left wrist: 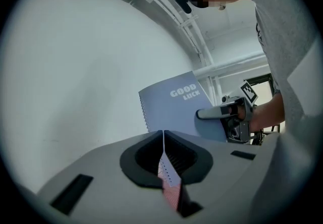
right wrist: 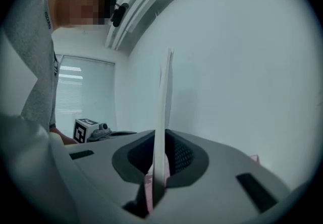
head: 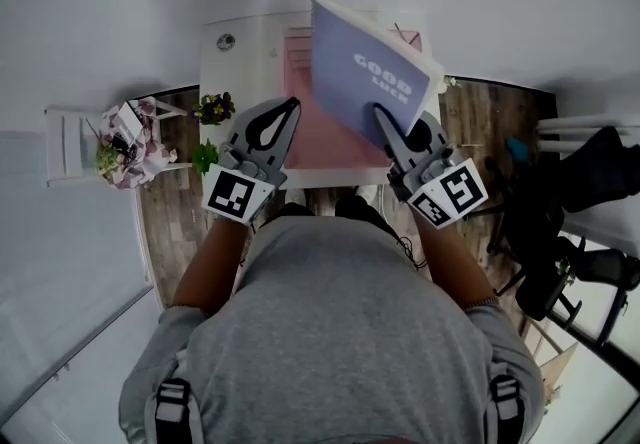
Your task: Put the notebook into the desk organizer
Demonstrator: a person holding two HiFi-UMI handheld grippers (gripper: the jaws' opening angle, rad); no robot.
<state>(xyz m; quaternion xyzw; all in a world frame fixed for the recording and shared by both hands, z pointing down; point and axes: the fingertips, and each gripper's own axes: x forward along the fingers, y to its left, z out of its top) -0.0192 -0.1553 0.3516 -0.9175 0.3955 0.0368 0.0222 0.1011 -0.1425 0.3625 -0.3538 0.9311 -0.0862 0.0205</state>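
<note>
Seen from overhead, a person in a grey shirt stands at a small white worktop (head: 245,57) pushed against a plain white wall (head: 100,12). A pink desk organizer (head: 320,132) covers most of the worktop's right side.

The right tongs (head: 385,122) pinch the lower edge of a blue-violet notebook (head: 365,72) with "GOOD LUCK" on its cover. The notebook is held in the air, above the pink organizer and clear of it. It stands nearly upright, with its printed cover facing the left tongs. In the right gripper view it shows edge-on as a thin pale strip (right wrist: 162,107) rising straight up from between the pads, which press on it from both sides.

The left tongs (head: 291,104) are pressed together at the tips and hold nothing. They hover over the left edge of the organizer, beside the notebook and apart from it. In the left gripper view the tips meet in one thin line (left wrist: 163,134), with the notebook's cover and spiral binding (left wrist: 176,104) beyond them.

The floor (head: 170,222) is dark wood planking. Left of the worktop is a small potted plant (head: 214,109). Further left, a bunch of flowers (head: 125,147) sits by a white stand (head: 70,142). A dark chair (head: 570,202) is at the right. A window with blinds (right wrist: 81,97) shows in the right gripper view.
</note>
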